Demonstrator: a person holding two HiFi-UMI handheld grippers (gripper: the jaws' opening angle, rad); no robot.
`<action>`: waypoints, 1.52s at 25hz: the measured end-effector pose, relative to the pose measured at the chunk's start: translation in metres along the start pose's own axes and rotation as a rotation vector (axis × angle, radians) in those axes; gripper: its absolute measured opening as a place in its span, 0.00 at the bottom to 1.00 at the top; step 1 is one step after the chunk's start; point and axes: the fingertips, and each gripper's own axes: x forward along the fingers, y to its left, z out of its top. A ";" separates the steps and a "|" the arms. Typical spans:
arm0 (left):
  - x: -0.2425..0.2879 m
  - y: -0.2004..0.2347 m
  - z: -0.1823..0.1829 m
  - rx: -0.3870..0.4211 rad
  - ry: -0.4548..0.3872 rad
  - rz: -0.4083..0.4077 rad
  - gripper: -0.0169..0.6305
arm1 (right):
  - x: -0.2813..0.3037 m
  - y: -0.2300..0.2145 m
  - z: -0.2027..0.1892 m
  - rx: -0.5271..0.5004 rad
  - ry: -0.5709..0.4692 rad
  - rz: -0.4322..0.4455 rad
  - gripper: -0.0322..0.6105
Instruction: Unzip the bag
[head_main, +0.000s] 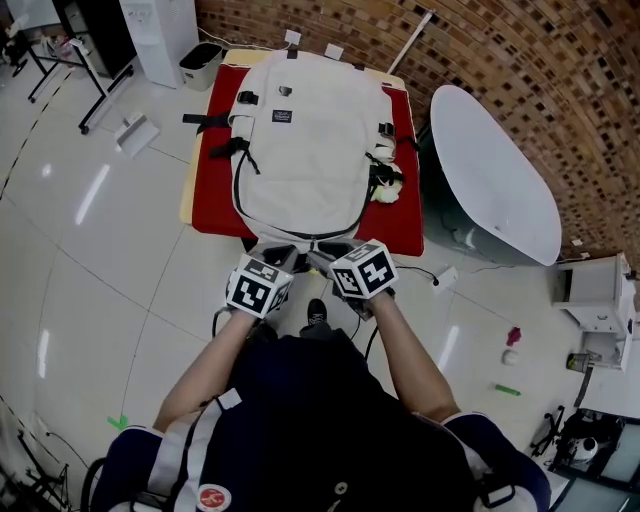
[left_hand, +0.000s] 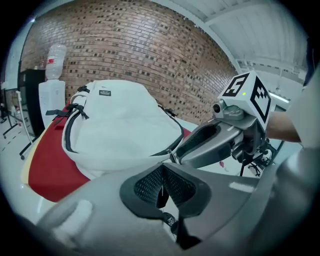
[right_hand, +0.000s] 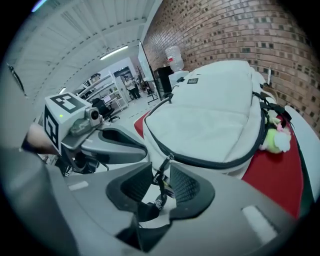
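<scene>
The bag (head_main: 300, 150) lies flat on a red mat (head_main: 208, 205) on the table (head_main: 186, 200). Its top is toward the far brick wall and its bottom end is at the near edge, where both grippers meet. The zip (right_hand: 210, 162) looks closed all the way round – the dark line runs unbroken up both sides. A toy (head_main: 386, 186) sits against the bag's right side, just beside the zip.

The left gripper (left_hand: 162, 174) has its jaws pressed together. The black left pull (left_hand: 170, 219) trails out from between them toward the camera, so it seems to be pinching that cord. The right gripper (right_hand: 161, 172) has its jaws spread wide. The right pull (right_hand: 159, 189) hangs from its slider (right_hand: 170, 159) down between the pads, but neither pad presses on it.

The step in hand looks like starting the zip from the near middle. To do it well, the right jaws should close on their pull close to the slider rather than on the loose end, so the force goes straight into the slider. Each pull should then be drawn along the line of the teeth – the left one out to the left and up that side, the right one the other way. Both should be kept low to the fabric rather than lifted.

The near corners are where a slider will likely bind, so follow the curve slowly there. If only one hand travels, the other can hold firm so the bag does not slide on the mat. On the right side, mind the toy.
</scene>
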 end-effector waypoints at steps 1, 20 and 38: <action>0.003 -0.003 0.002 -0.004 -0.005 0.013 0.03 | -0.004 -0.002 0.000 -0.013 -0.011 0.006 0.23; 0.049 -0.010 -0.003 -0.045 0.062 0.343 0.18 | -0.041 -0.037 0.019 -0.283 -0.117 0.074 0.14; 0.016 -0.011 0.019 -0.027 0.053 0.204 0.05 | -0.013 -0.021 0.011 -0.631 0.015 0.062 0.13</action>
